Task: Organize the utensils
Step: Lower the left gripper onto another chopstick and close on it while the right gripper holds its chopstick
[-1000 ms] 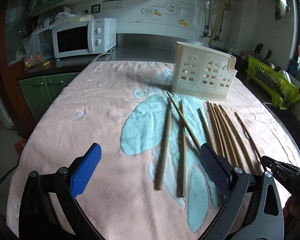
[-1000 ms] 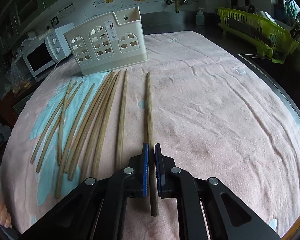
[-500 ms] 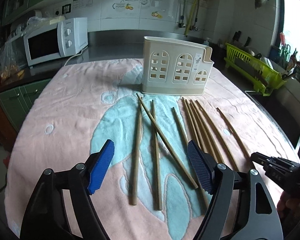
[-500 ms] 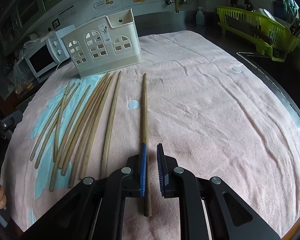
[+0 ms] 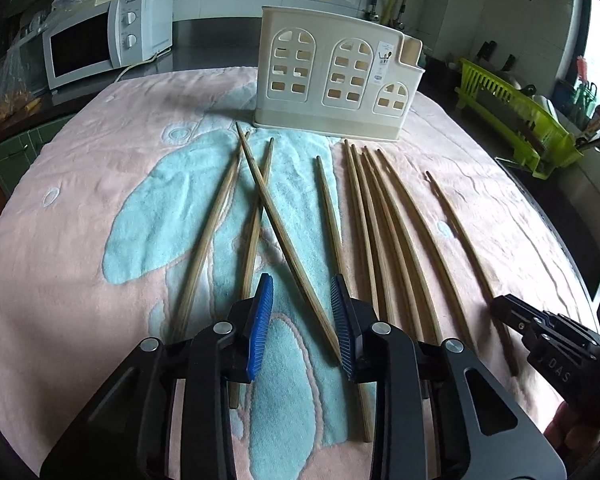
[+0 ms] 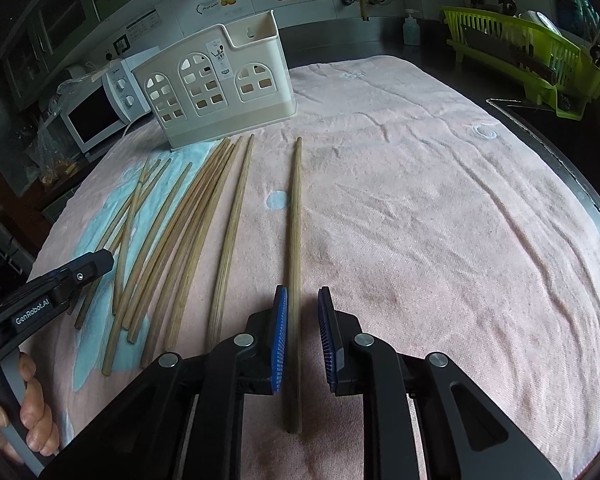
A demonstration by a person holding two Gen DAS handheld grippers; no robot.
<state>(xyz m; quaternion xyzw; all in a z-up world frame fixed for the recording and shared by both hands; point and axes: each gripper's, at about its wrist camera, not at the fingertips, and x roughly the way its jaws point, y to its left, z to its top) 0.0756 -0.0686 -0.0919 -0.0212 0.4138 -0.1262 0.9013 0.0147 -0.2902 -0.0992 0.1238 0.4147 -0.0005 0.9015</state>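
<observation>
Several wooden chopsticks (image 5: 380,216) lie side by side on a pink and blue towel (image 5: 84,216), in front of a cream utensil holder (image 5: 332,80) with window cut-outs. My left gripper (image 5: 301,300) hangs low over the crossed chopsticks at the left. Its jaws are closing around one slanted chopstick (image 5: 284,240) and the pads stand clear of it. My right gripper (image 6: 303,292) straddles the rightmost chopstick (image 6: 295,220), which rests on the towel. Its jaws are opening and the pads do not press the stick. The holder (image 6: 220,92) stands beyond.
A white microwave (image 5: 108,40) sits at the back left and a green dish rack (image 6: 528,52) at the back right. The table's metal edge (image 6: 580,184) runs down the right. A hand (image 6: 32,412) grips the left tool's handle.
The left gripper moved forward and down over the crossed chopsticks, and its jaws narrowed from wide open. The right gripper's jaws parted and let go of the rightmost chopstick.
</observation>
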